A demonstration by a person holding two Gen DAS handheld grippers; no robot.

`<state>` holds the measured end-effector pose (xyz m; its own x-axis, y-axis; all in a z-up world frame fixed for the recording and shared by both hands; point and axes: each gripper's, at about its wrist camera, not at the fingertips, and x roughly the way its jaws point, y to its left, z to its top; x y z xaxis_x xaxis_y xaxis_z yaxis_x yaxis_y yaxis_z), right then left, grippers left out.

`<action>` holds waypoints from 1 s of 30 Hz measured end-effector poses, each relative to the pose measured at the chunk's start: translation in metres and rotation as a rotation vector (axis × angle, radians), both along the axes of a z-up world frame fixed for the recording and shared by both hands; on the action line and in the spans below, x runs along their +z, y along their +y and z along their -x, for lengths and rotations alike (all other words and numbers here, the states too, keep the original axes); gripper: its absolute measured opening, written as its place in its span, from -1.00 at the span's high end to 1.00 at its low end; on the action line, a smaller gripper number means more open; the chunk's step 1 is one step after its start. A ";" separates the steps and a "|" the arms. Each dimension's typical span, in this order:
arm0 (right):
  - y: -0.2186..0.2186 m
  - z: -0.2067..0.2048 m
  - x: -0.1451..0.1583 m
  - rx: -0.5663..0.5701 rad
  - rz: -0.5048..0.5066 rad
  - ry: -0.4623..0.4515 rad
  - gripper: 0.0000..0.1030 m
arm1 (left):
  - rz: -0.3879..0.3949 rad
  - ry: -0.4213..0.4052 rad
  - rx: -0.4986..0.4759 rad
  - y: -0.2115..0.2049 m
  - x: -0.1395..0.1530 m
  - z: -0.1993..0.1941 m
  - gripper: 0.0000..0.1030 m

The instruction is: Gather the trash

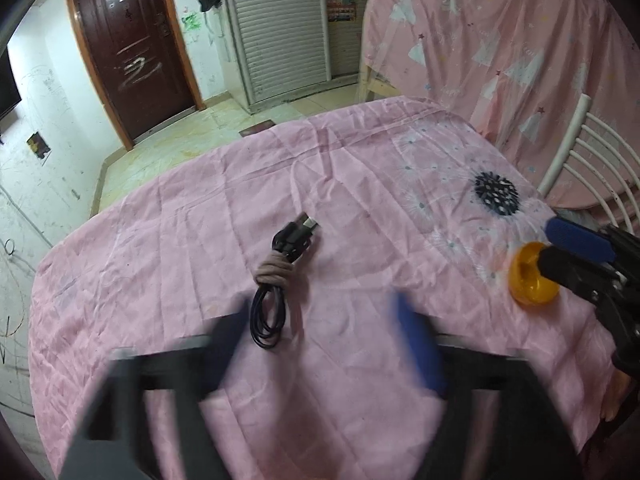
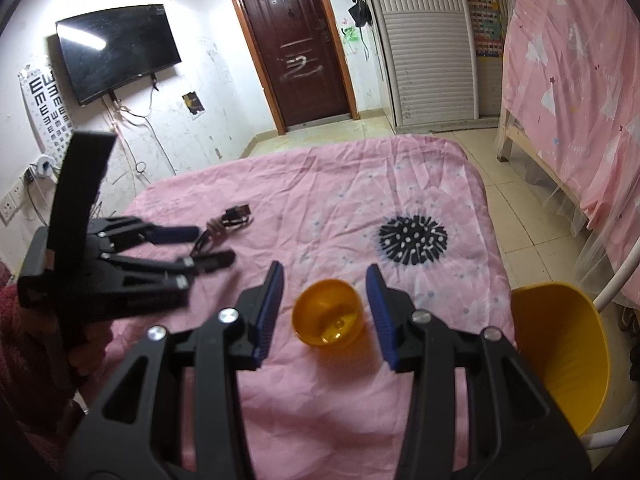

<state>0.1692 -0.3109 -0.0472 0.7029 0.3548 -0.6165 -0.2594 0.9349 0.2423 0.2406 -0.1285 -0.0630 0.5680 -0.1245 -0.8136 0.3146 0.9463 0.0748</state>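
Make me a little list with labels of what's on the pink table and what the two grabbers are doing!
surface: pink cloth
cable: black bundled cable, lying loose ahead of the left gripper
cup: small orange cup, between the right gripper fingers, untouched
bin: yellow bin at the table's right edge
left gripper: open
right gripper: open

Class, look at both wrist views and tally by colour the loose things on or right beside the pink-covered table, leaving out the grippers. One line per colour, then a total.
Orange: 1, the small cup on the cloth
Black: 1, the bundled cable
Yellow: 1, the bin at the table's edge
Total: 3
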 end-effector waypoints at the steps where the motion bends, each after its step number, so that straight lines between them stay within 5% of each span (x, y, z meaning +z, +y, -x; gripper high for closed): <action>1: 0.000 0.000 0.000 0.000 0.001 0.001 0.21 | -0.008 -0.008 0.010 0.000 -0.002 -0.002 -0.46; 6: 0.001 -0.003 -0.004 0.009 0.015 0.028 0.10 | 0.029 0.038 0.022 0.005 -0.009 -0.010 -0.17; 10: 0.008 -0.006 -0.007 0.014 0.065 0.049 -0.24 | 0.018 0.030 0.020 0.005 -0.006 -0.010 0.70; 20: 0.017 -0.018 -0.017 0.053 0.107 0.126 -0.27 | 0.018 0.021 0.029 0.006 -0.004 -0.006 0.70; 21: 0.017 -0.019 -0.018 0.054 0.105 0.131 -0.22 | 0.019 0.019 0.030 0.005 -0.003 -0.006 0.70; 23: 0.016 -0.019 -0.018 0.054 0.102 0.129 0.20 | 0.025 0.013 0.036 0.006 -0.001 -0.004 0.70; 30: 0.006 -0.012 -0.011 -0.022 0.092 0.065 0.22 | 0.048 -0.031 0.030 0.002 0.019 0.006 0.70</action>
